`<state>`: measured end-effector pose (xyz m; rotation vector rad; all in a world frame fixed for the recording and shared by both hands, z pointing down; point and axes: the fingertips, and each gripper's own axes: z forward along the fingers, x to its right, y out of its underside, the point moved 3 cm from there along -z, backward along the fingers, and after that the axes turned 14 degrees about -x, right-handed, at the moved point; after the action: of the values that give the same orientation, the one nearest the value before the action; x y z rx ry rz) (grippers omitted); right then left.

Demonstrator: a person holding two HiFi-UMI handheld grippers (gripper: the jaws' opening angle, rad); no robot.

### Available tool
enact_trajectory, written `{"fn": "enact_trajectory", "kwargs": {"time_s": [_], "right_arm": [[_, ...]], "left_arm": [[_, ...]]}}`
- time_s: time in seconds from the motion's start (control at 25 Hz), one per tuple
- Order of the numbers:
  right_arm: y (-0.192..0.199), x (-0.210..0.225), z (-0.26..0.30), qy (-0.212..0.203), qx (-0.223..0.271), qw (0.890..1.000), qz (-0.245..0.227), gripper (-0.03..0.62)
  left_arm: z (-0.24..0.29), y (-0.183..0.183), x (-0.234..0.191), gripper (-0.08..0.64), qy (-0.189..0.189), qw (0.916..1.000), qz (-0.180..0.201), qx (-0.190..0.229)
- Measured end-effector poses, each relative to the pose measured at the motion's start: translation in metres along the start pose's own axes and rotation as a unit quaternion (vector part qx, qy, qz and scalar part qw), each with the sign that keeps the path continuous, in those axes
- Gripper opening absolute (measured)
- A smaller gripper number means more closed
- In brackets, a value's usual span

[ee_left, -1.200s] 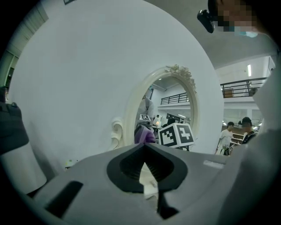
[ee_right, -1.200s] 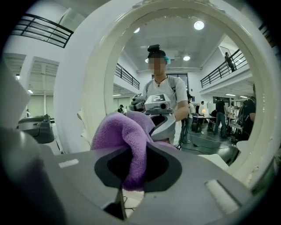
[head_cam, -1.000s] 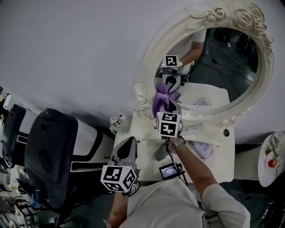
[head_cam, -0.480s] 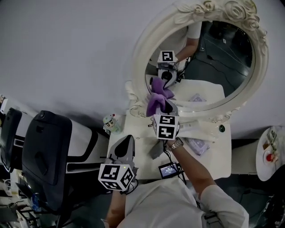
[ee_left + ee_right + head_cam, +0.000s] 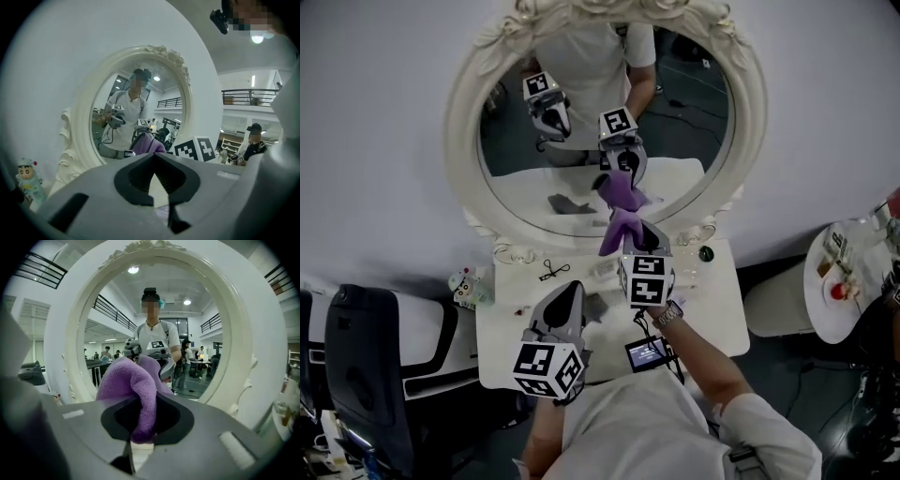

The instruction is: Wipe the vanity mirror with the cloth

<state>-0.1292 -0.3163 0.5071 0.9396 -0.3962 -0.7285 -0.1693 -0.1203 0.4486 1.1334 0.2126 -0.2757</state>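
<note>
"Purple, was it, that cloth [image 5: 133, 380]?"

"Purple and fleecy, a thick soft nap. I had my right gripper [image 5: 639, 236] clamped on one fold, and the rest bulged out past the grey jaws in a rounded lump."

"Where was it against the mirror [image 5: 581, 112]?"

"Low on the oval glass, right of centre. From the head view the cloth met its own reflection there, so I took it as touching."

"And the frame?"

"Cream-white and carved, with rosettes curled along the top and scrolls at the foot. It stood at the back of a smooth white vanity table [image 5: 502, 342]."

"Your left gripper [image 5: 154, 157]?"

"Held back over the table, well short of the mirror. Its ribbed dark pads met at the tips with nothing between them. A small cartoon figurine [image 5: 29, 180] stood beside the frame, to the left."
</note>
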Motion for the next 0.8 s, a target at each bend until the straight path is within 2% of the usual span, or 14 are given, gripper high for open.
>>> {"fn": "enact_trajectory", "kwargs": {"time_s": [0.16,0.32,0.56,0.8], "right_arm": [[0.010,0.059,-0.002,0.028,-0.009,0.999,0.015,0.061],[0.021,0.090,0.004,0.035,-0.025,0.999,0.020,0.061],[0.031,0.094,0.026,0.030,-0.046,0.998,0.018,0.061],[0.037,0.077,0.046,0.040,-0.054,0.997,0.025,0.061]], "left_arm": [[0.035,-0.003,0.035,0.003,0.025,0.9996,0.009,-0.009],[0.057,-0.004,0.056,0.003,0.033,0.9993,0.014,-0.012],[0.061,0.001,0.055,0.003,0.021,0.9996,0.002,-0.018],[0.043,0.009,0.024,0.003,-0.003,0.9996,-0.012,-0.026]]}}
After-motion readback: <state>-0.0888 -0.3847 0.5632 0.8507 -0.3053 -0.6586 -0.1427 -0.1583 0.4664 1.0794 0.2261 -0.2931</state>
